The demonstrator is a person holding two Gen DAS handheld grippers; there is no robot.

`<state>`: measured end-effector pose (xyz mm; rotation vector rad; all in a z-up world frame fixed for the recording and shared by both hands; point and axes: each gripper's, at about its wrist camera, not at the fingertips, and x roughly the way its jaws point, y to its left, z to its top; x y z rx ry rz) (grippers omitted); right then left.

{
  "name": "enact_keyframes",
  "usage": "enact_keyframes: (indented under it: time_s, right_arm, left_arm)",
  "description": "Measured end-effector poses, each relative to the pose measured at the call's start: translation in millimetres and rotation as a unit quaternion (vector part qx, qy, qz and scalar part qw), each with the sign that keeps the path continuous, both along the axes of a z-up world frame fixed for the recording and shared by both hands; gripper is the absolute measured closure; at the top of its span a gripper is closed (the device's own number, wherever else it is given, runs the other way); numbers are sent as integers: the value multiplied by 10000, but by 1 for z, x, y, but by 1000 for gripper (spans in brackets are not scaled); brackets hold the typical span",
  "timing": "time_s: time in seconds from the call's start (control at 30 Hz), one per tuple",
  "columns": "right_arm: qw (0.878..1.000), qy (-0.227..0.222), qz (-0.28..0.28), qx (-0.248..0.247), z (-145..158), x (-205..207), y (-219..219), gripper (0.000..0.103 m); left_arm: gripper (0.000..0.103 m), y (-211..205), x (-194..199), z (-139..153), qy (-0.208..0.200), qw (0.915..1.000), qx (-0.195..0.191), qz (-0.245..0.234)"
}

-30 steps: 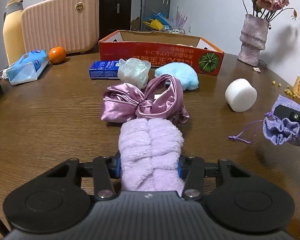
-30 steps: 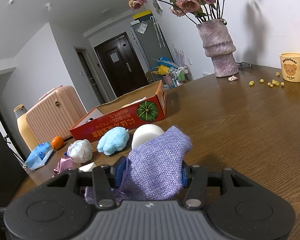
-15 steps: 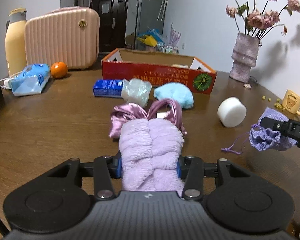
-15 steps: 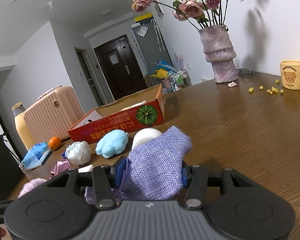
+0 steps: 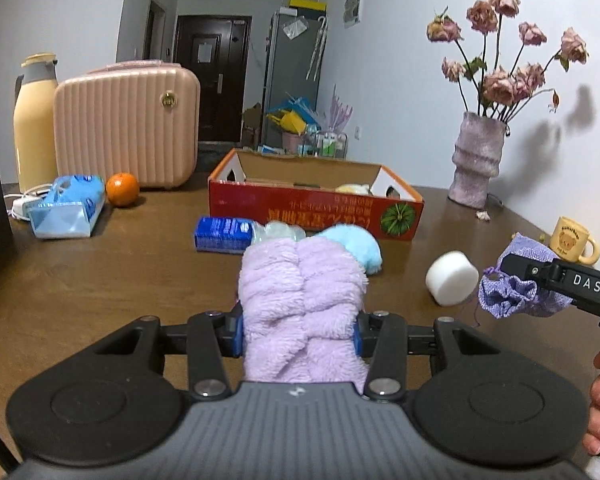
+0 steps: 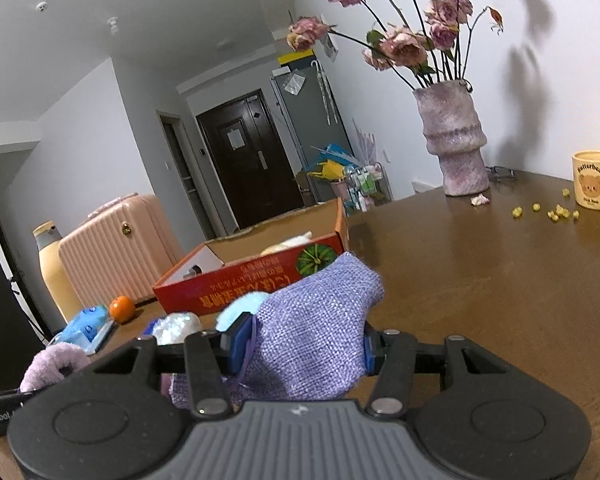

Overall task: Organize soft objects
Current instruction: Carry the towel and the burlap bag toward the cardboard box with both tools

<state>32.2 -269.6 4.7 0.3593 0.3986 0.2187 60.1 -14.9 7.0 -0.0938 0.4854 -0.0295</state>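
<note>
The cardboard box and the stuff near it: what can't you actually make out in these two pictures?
- Red cardboard box contents: both views, its front wall hides all but a pale lump.
- Blue fluffy item and clear bag: left view, mostly behind the fuzzy lilac cloth in the left claw.
- White foam puck: absent from the right view, apparently behind the purple pouch in the right claw.

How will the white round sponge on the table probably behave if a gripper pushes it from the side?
The white round sponge looks like a short foam cylinder lying tilted on its curved side, so a push would probably roll it. It seems light for its size and may skid easily on the smooth wooden table. Being foam, it would likely squash instead of resisting.
</note>
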Motion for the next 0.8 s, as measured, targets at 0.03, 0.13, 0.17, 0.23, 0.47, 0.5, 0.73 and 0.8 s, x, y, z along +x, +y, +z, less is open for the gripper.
enact_keyframes:
  time_s: [0.03,0.13,0.17,0.23,0.47,0.5,0.73,0.8]
  right_arm:
    - [10000,-21,0,6,2,1,1,53]
    - [10000,-82,2,2,7,3,4,53]
    - [9999,-102,5,3,9,4,6,53]
    - [9999,-145,15,12,13,7,9,53]
    - [9995,-314,66,3,24,16,20,53]
    - [9994,-331,71,8,25,19,22,53]
    - [9990,-422,66,93,33,40,29,53]
    - [9989,-439,59,126,35,46,32,53]
  left_arm:
    - [58,1,0,2,-31,10000,-1,5]
    - [58,4,3,9,-126,9999,-28,12]
    - [58,5,3,11,-155,9999,-34,11]
    - [58,7,6,15,-215,9998,-49,-2]
    - [58,11,19,28,-353,9993,-93,-17]
    - [58,12,22,30,-370,9993,-110,-16]
    - [58,18,43,43,-524,9984,-180,66]
    - [58,21,53,47,-544,9982,-237,107]
